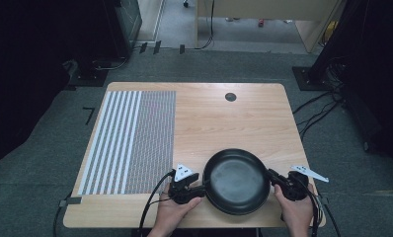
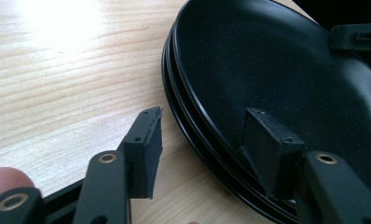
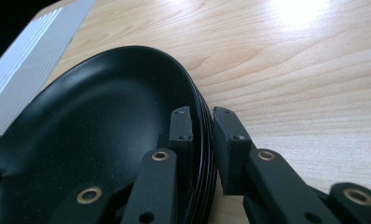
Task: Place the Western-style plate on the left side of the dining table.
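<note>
- A stack of black plates (image 1: 237, 180) is seen on the wooden table (image 1: 224, 123), near its front edge, lying directly between the two tongs.
- The left gripper (image 2: 211, 140) is seen with its jaws apart and astride the stack's rim: one pad sits over the top plate's inner slope, the other hangs outside the rim above bare wood. Nothing is clamped there yet.
- The right gripper (image 3: 203, 140) is drawn in close on the opposite rim, one pad inside and one outside the stacked edges. Whether the pads are actually pressing cannot be told for certain, though the rims appear to be pinched between them.
- If a lift is begun while the left jaws are apart, the stack would be carried from the right side alone; it is judged that it would tilt and drop at the left.
- Several rims are seen layered between the pads. If only the upper ones are caught, the lower plates could be left behind or slide loose.
- The glazed surface looks smooth and sloped; a shallow bite at the lip is likely to slip outward once weight is taken.
- The left inner pad lies well in from the rim, so closing could land on the slope and skid.
- With the stack so close to the front edge behind the tongs, any slip toward the person could send plates off the table.
- The striped mat (image 1: 130, 140) lies well beyond the left gripper and is not judged a hazard.
</note>
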The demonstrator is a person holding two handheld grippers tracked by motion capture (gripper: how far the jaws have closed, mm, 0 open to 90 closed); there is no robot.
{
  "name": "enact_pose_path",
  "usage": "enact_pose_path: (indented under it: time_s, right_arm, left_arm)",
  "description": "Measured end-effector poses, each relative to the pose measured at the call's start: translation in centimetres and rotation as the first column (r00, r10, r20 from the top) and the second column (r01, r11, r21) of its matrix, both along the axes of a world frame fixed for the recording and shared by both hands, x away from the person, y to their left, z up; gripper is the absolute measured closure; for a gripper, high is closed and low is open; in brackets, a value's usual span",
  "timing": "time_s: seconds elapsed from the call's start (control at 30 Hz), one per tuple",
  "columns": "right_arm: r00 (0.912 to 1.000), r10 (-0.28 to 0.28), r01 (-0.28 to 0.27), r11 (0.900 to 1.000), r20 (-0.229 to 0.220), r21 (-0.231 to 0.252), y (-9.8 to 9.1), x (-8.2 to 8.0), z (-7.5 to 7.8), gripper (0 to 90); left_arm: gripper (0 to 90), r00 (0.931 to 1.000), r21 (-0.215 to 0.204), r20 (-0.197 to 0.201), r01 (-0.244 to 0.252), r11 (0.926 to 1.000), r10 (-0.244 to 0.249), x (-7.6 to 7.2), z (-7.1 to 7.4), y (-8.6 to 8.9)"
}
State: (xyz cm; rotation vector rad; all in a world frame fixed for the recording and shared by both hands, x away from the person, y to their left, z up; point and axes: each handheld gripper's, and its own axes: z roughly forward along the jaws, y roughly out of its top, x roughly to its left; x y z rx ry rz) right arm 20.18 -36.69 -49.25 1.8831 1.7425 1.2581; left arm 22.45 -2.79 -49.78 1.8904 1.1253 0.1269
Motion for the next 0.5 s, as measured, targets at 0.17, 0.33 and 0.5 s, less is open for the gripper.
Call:
enact_pose_path:
  time_s: [0.17,0.33,0.5]
  right_arm:
    - [0.9999,-0.014,0.014,0.9990,-0.001,-0.042,0.60,-0.12,0.42,83.2]
    - [0.9995,-0.030,0.030,0.9995,0.000,-0.009,0.48,-0.19,0.27,84.2]
    - [0.9995,-0.031,0.031,0.9995,0.006,-0.012,0.93,-0.17,0.19,84.3]
  left_arm:
    - [47.6,0.9999,-0.012,-0.005,0.012,0.9999,-0.012,-0.20,0.21,-0.16]
    - [48.4,0.9991,0.012,0.000,0.042,0.9991,-0.042,-0.57,0.11,-0.68]
    - [49.6,0.9993,-0.008,-0.008,0.037,0.9993,-0.037,-0.53,0.32,-0.53]
